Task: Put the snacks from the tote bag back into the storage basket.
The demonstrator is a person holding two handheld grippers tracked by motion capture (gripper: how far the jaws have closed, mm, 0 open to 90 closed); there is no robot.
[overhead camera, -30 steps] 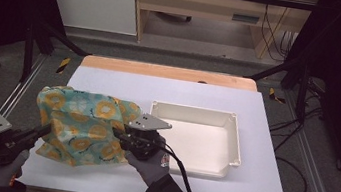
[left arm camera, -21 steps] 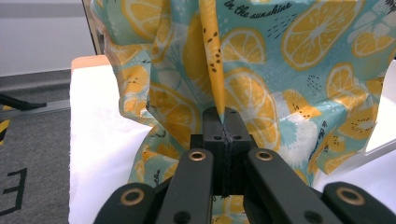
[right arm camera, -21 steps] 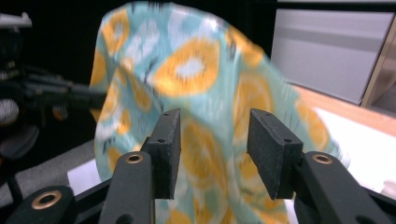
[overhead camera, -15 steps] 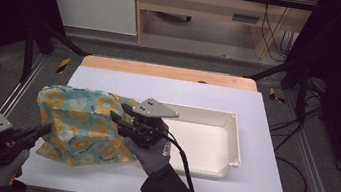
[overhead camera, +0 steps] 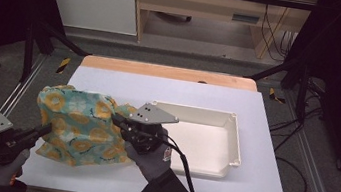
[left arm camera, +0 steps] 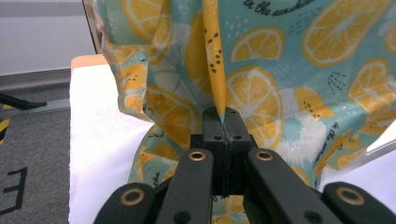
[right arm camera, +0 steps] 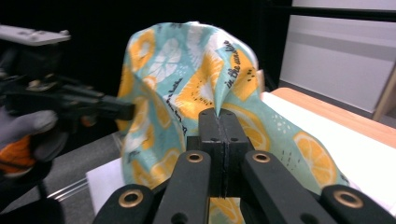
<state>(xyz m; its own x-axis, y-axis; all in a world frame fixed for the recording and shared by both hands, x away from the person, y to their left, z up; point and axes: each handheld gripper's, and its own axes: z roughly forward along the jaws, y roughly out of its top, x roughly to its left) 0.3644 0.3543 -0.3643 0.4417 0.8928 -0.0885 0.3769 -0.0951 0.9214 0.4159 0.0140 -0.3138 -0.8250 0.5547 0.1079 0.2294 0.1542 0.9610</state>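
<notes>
The lemon-print cloth (overhead camera: 78, 126) is hanging between both tongs; the left gripper (left arm camera: 223, 122) is clamping its fold; the right gripper (right arm camera: 218, 120), having just closed, is pinching another fold beside the white tray (overhead camera: 235, 140).

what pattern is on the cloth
Orange slices on teal cloth, with some black script; clearest in the left gripper view.

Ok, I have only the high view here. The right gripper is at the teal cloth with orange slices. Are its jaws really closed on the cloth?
Observer: Yes. In the right gripper view the right gripper has its black jaws shut on a raised fold of the teal cloth printed with orange slices.
Operator: And the left gripper?
Observer: The left gripper is shut too, pinching a thin vertical fold of the cloth.
Operator: Is there text on the cloth?
Observer: Yes, small dark script, partly readable.
</notes>
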